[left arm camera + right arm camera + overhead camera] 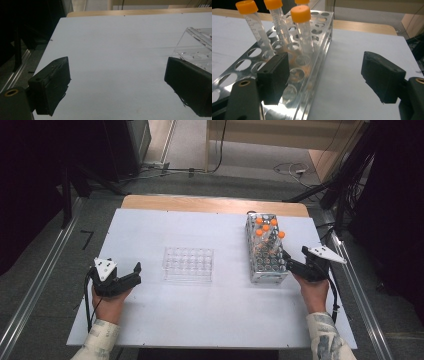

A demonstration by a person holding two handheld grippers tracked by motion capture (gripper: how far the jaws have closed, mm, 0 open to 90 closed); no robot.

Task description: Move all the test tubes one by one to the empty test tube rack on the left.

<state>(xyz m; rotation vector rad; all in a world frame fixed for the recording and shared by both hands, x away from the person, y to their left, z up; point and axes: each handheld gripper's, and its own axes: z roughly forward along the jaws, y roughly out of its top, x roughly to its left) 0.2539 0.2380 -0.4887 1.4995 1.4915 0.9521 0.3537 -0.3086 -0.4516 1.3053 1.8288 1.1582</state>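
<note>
Both grippers sit low in the high view: the left gripper (131, 274) rests wide open near the clear empty rack (188, 264), the right gripper (289, 261) just beside the metal tube rack (266, 265) with its orange-capped tubes (265, 228). Left gripper view: wide jaws over the bare white table (112, 50). Right gripper view: jaws wide, gripping nothing, one over the rack's edge.

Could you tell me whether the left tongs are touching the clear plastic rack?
Apart. In the high view the left tongs sit left of the clear plastic rack, with bare white table plainly visible between them.
</note>
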